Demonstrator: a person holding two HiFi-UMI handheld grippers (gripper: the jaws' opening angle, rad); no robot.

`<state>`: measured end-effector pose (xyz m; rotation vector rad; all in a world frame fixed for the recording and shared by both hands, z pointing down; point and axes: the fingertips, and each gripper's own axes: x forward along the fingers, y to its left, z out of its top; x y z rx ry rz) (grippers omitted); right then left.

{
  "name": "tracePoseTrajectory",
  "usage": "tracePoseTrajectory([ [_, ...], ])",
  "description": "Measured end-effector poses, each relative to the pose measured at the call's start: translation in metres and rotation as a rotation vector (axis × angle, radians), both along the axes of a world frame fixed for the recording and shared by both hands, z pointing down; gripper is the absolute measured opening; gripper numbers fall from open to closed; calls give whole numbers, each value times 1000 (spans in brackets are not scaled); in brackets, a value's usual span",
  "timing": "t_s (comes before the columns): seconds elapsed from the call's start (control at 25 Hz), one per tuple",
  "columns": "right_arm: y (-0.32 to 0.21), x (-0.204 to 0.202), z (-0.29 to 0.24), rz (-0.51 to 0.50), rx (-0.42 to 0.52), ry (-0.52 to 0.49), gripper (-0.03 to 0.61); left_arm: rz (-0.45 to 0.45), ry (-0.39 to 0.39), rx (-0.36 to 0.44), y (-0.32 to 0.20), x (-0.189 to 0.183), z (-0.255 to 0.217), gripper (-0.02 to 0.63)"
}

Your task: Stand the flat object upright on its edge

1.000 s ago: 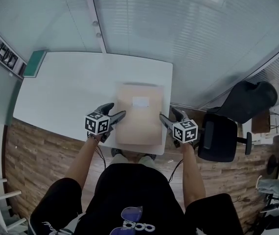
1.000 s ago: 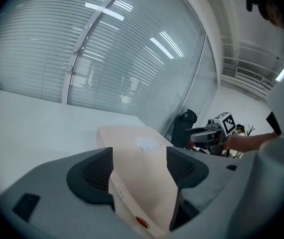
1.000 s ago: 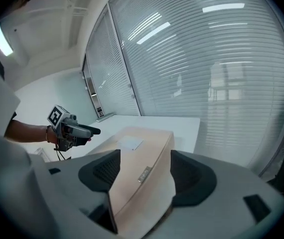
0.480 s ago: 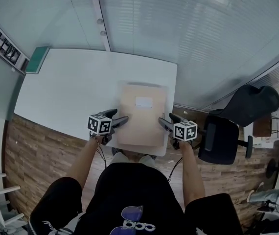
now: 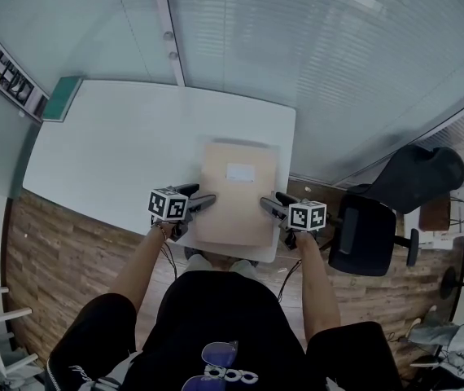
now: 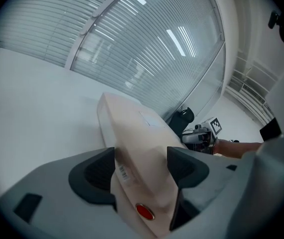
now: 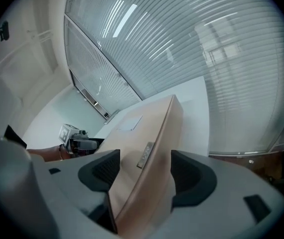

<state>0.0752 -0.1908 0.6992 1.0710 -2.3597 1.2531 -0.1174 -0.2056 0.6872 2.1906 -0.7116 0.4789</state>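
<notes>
A flat tan parcel [image 5: 236, 194] with a white label [image 5: 239, 171] lies flat on the white table [image 5: 118, 145], near its front right corner. My left gripper [image 5: 202, 195] is at the parcel's near left corner. Its jaws have just been opening, and in the left gripper view [image 6: 141, 158] they straddle the parcel's edge [image 6: 132, 128], which bears a red dot [image 6: 143, 211]. My right gripper [image 5: 271, 202] is at the near right corner. In the right gripper view [image 7: 139, 166] its jaws stand wide around the parcel's other edge [image 7: 142, 128].
A glass wall with blinds runs behind and to the right of the table. A black office chair [image 5: 362, 230] stands just right of the table's front corner. A green flat item [image 5: 59, 99] lies at the far left corner. Wooden floor lies below the near edge.
Both grippers have sunk and closed in on the parcel's near corners, rolling slightly. The parcel has stayed flat in place.
</notes>
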Motion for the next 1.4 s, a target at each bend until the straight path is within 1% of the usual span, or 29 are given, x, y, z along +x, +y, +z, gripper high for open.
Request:
tracePoseTrajectory([
  [0.2,1,-6,3,-17,-5,39,310,-5,-14,7,-2,1,0,336],
  [0.64,0,-7,0,-19,11,57,310,-6,-25,22,-2,1,-2,330],
  [0.84,-5,-3,-9,-5,54,77,310,-8,-30,43,-5,4,-7,327],
  [1.04,-19,1,-27,5,99,90,310,-20,-19,79,-21,8,-23,315],
  [1.2,-36,6,-49,50,160,96,310,-43,2,133,-38,10,-44,292],
  [1.4,-53,14,-82,118,227,63,308,-48,28,198,-53,17,-76,285],
])
